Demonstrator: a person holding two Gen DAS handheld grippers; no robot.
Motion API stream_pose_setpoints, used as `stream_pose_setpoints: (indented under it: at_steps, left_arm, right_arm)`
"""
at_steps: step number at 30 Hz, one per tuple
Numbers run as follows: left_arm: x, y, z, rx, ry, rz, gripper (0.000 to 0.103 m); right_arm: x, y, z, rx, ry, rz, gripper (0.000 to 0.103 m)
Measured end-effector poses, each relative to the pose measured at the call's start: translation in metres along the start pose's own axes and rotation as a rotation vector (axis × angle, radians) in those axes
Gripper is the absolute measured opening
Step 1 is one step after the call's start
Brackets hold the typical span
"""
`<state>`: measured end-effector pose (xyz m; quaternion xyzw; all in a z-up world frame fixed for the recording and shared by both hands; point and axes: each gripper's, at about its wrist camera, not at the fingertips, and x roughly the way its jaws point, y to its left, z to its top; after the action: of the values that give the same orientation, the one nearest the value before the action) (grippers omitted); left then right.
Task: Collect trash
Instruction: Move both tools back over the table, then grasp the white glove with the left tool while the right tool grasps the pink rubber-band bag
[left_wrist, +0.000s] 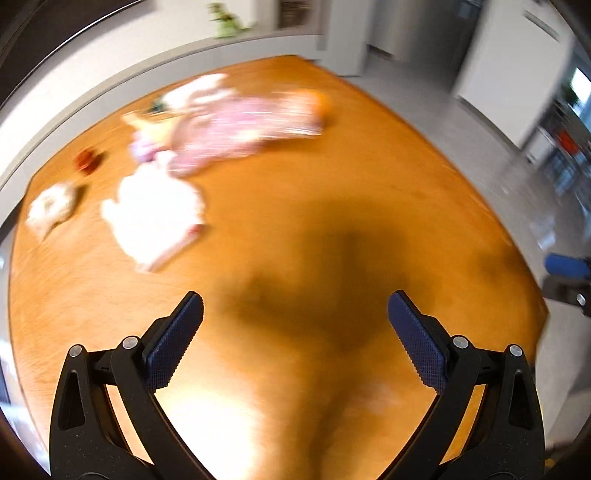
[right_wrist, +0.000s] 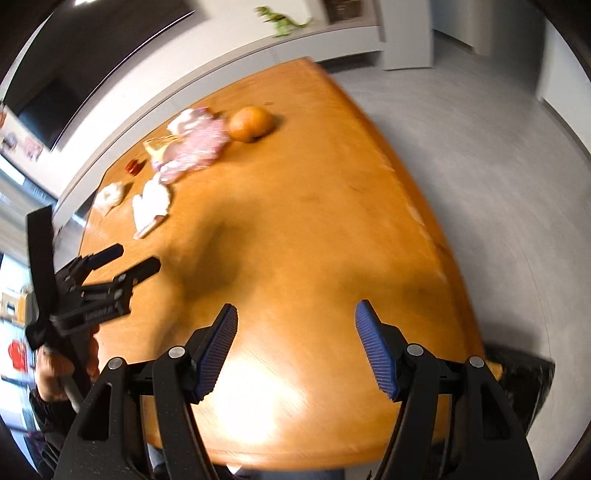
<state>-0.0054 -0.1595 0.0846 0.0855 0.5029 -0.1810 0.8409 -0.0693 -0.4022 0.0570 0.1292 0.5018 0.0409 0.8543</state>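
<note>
No legible writing. Wrappers (right_wrist: 192, 142) scattered far left on wooden surface (right_wrist: 332, 221), well apart from left hand-held gripper (left_wrist: 295, 314) and right hand-held gripper (right_wrist: 295, 321), both spread, empty.

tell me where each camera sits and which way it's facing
Left wrist: on the left gripper, angled down over the wooden table toward blurred pink and white wrappers; its own jaws stand open and empty, and the right gripper's blue tip shows at the right edge.
Right wrist: on the right gripper, angled down the same table toward an orange; own jaws open, with the left gripper and the person's hand at the left.
Shared: the table, wrappers, orange and green toy dinosaur.
</note>
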Motion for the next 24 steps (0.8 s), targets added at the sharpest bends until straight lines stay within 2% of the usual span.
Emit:
stream_pose_setpoints:
  at_steps: [8,14,17,19,21,22,24]
  left_arm:
    - [0.047,0.1,0.045,-0.146,0.031,0.112,0.097]
    - [0.084,0.135,0.069,-0.162,0.083,0.126,0.097]
    - [0.09,0.14,0.072,-0.134,0.078,0.097,0.086]
    - [0.087,0.14,0.074,-0.107,0.067,0.084,0.073]
    - [0.081,0.141,0.075,-0.089,0.065,0.072,0.05]
    - [0.079,0.142,0.074,-0.08,0.066,0.064,0.044]
    - [0.077,0.145,0.073,-0.058,0.07,0.039,0.024]
  right_arm:
    - [0.05,0.076,0.077,-0.095,0.046,0.071,0.067]
    - [0.077,0.131,0.123,-0.147,0.057,0.136,0.067]
    - [0.091,0.163,0.146,-0.199,0.061,0.149,0.067]
    - [0.105,0.181,0.161,-0.234,0.066,0.132,0.067]
    - [0.118,0.192,0.174,-0.265,0.073,0.099,0.067]
    - [0.129,0.197,0.182,-0.278,0.077,0.069,0.067]
    - [0.15,0.2,0.193,-0.292,0.091,0.009,0.067]
